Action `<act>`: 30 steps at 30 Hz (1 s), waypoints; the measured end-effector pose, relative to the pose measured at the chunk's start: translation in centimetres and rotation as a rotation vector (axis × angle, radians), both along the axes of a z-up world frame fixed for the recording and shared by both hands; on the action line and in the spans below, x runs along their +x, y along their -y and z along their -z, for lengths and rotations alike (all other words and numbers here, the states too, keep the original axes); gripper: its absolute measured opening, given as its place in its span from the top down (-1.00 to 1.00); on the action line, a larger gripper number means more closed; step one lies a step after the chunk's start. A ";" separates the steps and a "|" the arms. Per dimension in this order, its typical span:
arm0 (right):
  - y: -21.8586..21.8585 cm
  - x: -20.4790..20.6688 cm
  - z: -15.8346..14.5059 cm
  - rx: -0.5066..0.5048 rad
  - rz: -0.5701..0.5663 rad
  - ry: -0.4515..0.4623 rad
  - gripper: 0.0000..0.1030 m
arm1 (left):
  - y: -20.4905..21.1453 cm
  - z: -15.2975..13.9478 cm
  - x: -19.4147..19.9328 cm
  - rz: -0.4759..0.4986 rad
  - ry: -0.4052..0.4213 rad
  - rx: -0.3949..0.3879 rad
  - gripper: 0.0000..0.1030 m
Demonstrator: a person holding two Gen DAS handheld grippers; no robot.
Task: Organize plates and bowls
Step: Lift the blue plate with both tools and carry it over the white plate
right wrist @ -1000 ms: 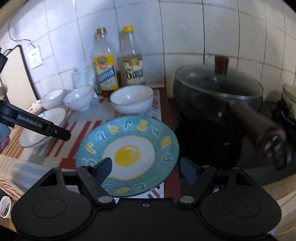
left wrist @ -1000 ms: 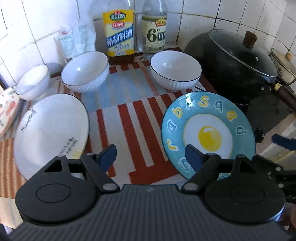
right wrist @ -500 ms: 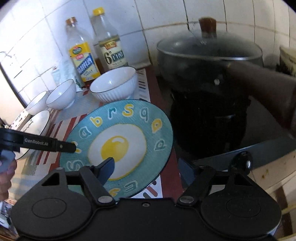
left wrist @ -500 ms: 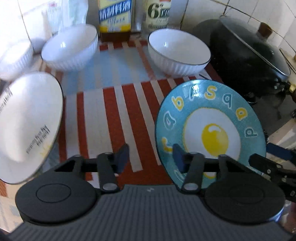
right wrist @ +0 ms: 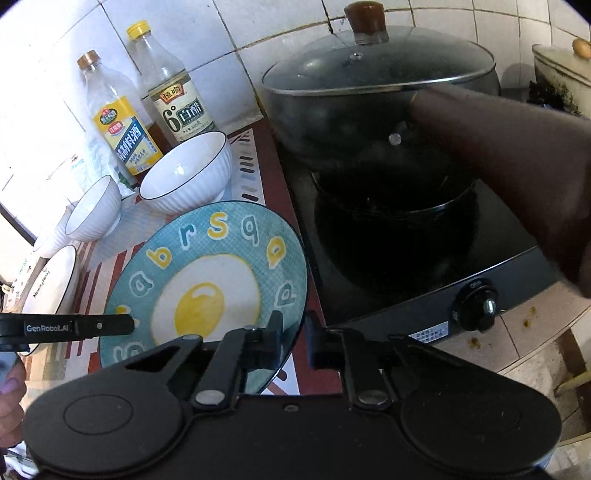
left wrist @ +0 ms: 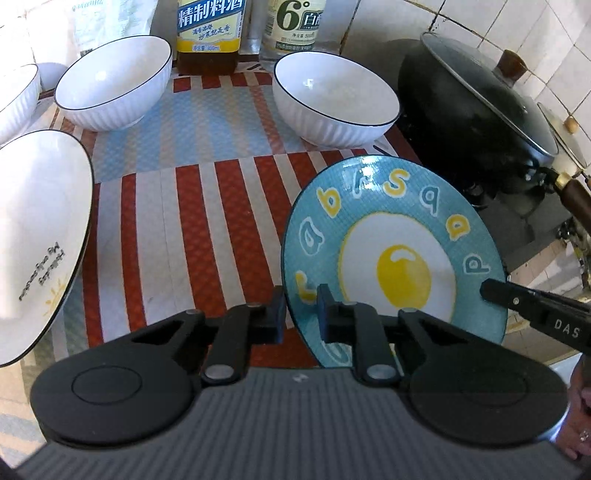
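A blue plate (left wrist: 391, 254) with a fried-egg picture and letters lies on the striped mat; it also shows in the right wrist view (right wrist: 207, 284). My left gripper (left wrist: 301, 314) is shut on its near-left rim. My right gripper (right wrist: 295, 339) is shut on its near-right rim. A white plate (left wrist: 40, 236) with small writing lies at the left, seen too in the right wrist view (right wrist: 51, 291). Two white ribbed bowls (left wrist: 114, 81) (left wrist: 336, 99) stand behind, and a third bowl (left wrist: 14, 99) at the far left.
Two bottles (left wrist: 208, 33) (left wrist: 295, 26) stand against the tiled wall. A black lidded wok (right wrist: 380, 96) sits on a stove (right wrist: 443, 280) right of the mat, its brown handle (right wrist: 517, 166) jutting toward me. The striped mat (left wrist: 177, 221) covers the counter.
Both grippers have moved in and closed on opposite sides of the blue plate's rim. Earlier they were open. The cameras have come closer to the plate.
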State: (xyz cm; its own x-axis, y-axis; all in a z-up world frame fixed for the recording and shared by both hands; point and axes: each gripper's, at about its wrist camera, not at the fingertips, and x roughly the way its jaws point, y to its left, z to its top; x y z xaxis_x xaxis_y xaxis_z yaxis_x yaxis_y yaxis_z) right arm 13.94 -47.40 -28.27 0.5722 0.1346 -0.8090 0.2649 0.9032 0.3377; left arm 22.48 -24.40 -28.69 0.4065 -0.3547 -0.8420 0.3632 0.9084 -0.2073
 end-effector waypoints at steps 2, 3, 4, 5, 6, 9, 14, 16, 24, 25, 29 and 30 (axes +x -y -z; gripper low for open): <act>0.1 0.1 0.3 0.031 0.009 -0.004 0.63 | 0.4 0.3 0.2 -0.006 0.010 -0.007 0.61; 0.1 0.2 0.4 0.043 0.009 -0.009 0.60 | 0.7 0.3 0.0 -0.006 0.021 0.006 0.61; 0.1 0.2 0.5 0.053 0.014 -0.015 0.60 | 0.9 0.3 -0.1 -0.005 0.029 0.017 0.60; -0.1 0.3 0.4 0.051 0.015 -0.023 0.60 | 1.0 0.3 -0.3 -0.001 0.033 0.024 0.60; -0.1 0.4 0.3 0.049 0.013 -0.030 0.59 | 0.9 0.3 -0.3 -0.005 0.026 0.021 0.60; -0.1 0.7 0.2 0.051 -0.004 -0.032 0.61 | 0.8 -0.2 -0.5 -0.019 0.037 0.028 0.60; -0.3 0.6 -1.0 0.052 -0.037 -0.013 0.61 | 1.1 -1.9 -1.1 0.005 0.103 0.076 0.61; -0.5 0.7 -1.4 0.058 -0.056 -0.018 0.60 | 0.8 -2.4 -1.5 0.002 0.112 0.093 0.61; -1.7 0.8 -3.2 0.069 -0.149 -0.026 0.60 | -1.5 -4.7 -3.8 -0.054 0.070 0.116 0.61; -1.9 0.9 -3.3 0.082 -0.167 -0.032 0.60 | -1.7 -5.1 -4.0 -0.058 0.071 0.129 0.61; -2.9 1.2 -4.0 0.105 -0.202 -0.033 0.60 | -3.2 -6.6 -4.7 -0.102 0.061 0.133 0.61; -3.2 1.5 -4.3 0.105 -0.213 -0.032 0.60 | -3.7 -7.0 -4.9 -0.110 0.063 0.129 0.61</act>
State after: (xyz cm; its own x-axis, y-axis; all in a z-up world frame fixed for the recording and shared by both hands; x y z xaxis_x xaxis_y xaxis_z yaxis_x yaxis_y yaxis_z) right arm 15.40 -44.18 -23.95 0.4963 0.3338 -0.8014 0.0837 0.9004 0.4269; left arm 17.60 -20.74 -21.70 0.4904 -0.1960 -0.8492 0.2684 0.9610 -0.0669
